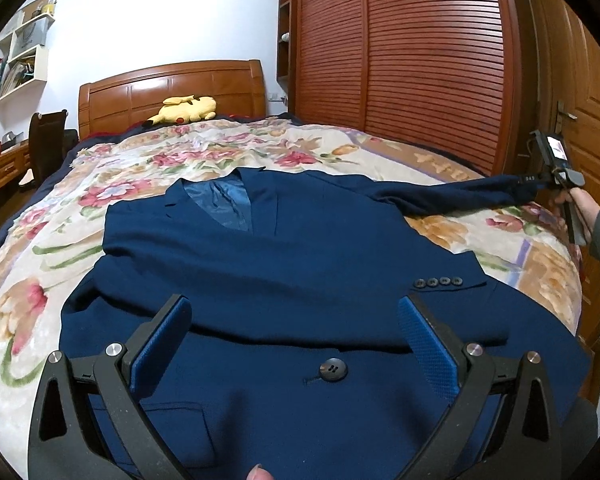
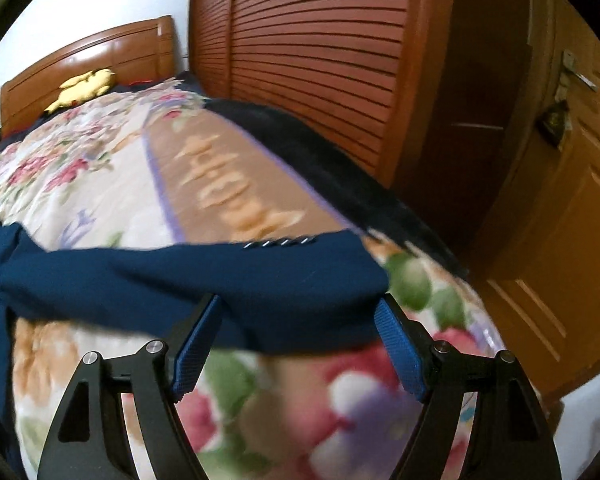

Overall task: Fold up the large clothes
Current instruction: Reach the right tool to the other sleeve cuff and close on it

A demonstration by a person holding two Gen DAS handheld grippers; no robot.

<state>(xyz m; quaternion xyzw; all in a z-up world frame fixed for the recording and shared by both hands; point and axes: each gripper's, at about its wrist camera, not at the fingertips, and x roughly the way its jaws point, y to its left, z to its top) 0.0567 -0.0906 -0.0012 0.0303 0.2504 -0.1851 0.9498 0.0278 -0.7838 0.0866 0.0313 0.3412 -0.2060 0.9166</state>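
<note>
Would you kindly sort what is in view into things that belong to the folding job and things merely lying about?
Job:
blue jacket
its sleeve
left tool
right tool

Lying about:
yellow plush toy
floral blanket
wall shelves

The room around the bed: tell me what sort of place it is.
A bedroom in a home, most likely. It has a bed with a wooden headboard, a slatted wardrobe beside it and wall shelves with books.

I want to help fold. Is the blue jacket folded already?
Partly. One sleeve lies across the jacket's front; the other sleeve stretches out sideways.
</note>
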